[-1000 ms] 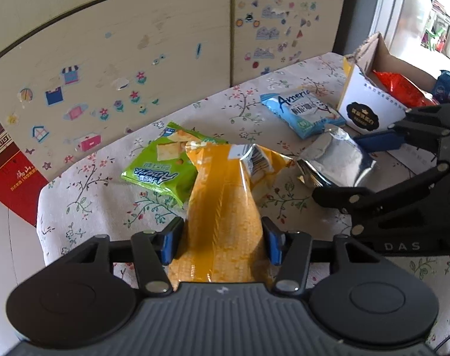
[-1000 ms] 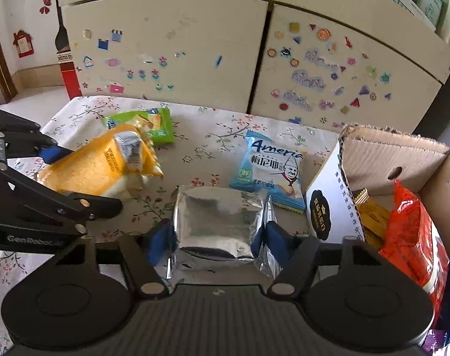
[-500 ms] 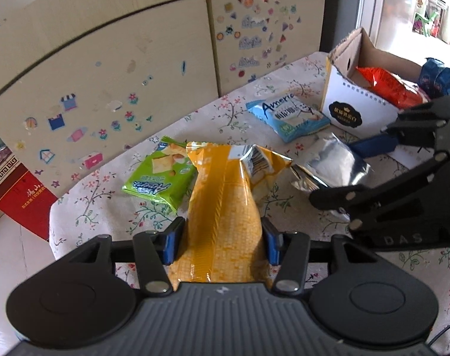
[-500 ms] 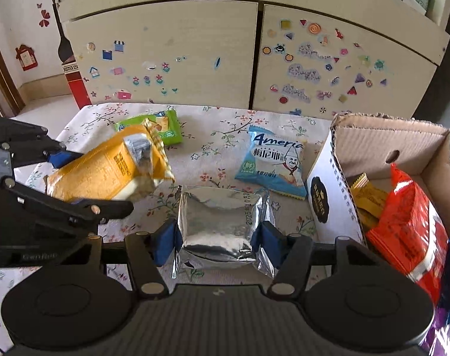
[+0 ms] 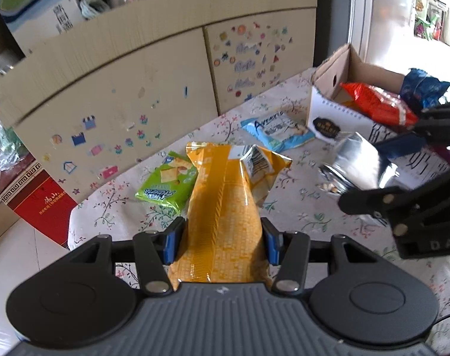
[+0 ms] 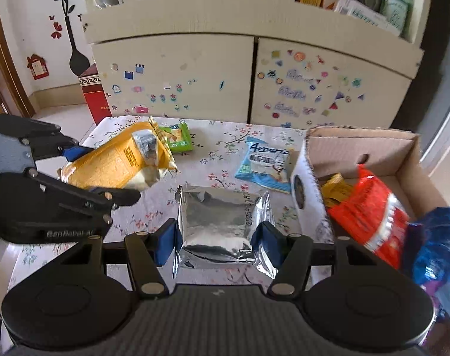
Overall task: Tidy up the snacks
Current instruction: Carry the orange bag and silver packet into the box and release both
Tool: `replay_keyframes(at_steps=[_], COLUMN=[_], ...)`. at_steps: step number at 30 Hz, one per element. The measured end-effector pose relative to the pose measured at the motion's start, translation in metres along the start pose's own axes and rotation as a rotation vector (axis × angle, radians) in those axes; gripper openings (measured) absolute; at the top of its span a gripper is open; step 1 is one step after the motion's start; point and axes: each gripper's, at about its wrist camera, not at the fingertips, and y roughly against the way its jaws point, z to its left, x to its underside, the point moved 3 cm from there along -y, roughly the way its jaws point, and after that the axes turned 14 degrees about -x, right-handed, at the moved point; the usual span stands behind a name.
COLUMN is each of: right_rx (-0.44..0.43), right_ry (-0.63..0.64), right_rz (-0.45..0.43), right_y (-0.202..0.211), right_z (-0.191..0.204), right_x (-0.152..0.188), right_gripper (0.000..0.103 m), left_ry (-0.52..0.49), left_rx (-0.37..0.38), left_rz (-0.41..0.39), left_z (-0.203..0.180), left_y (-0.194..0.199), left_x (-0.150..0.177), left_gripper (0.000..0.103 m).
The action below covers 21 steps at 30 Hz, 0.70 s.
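My left gripper (image 5: 222, 241) is shut on a yellow snack bag (image 5: 225, 207), held lifted above the flowered tablecloth (image 5: 299, 204); the same yellow snack bag (image 6: 118, 163) shows at the left of the right wrist view. My right gripper (image 6: 217, 244) is shut on a silver foil packet (image 6: 219, 222), also raised off the table, and that silver foil packet (image 5: 358, 160) appears at the right of the left wrist view. A green cracker pack (image 5: 165, 182) and a light blue pack (image 5: 278, 129) lie on the cloth. A cardboard box (image 6: 361, 148) stands at the right.
The cardboard box holds a red bag (image 6: 370, 210), a dark blue bag (image 6: 435, 237) and a small yellow pack (image 6: 337, 190). A cream cabinet (image 6: 248, 80) covered in stickers stands behind the table. A red box (image 6: 96, 95) sits on the floor at the table's far left corner.
Both grippers have risen with their packs, so the table looks farther below. The right jaws tightened a little on the foil packet. More of the cabinet top and shelf is in view.
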Motion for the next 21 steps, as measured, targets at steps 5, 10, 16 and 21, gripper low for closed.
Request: replay_keyframes(at_steps=[5,10,16,21], right_rx=[0.008,0.014,0.018,0.026], right_ry=[-0.035,-0.043,-0.054,-0.059], right_rz=[-0.033,-0.07,-0.103,-0.119], right_y=[0.028,0.042,0.055,0.066], right_z=[-0.001,-0.004,-0.008,-0.01], right_x=[0.01,0.009,0.009,0.01], right_gripper=[0.067,0.067,0.067,0.067], left_ry=[0.031,0.067,0.072,0.093], left_rx=[0.005,0.003,0.001,0.0], left_rz=[-0.027,-0.056,-0.083,-0.072], left_z=[-0.006,-0.012,-0.018,-0.021], left_y=[0.022,0.04,0.047,0.046], left_x=[-0.002,-0.009,-0.02,-0.023], left_gripper=[0.053,0.053,0.053,0.053])
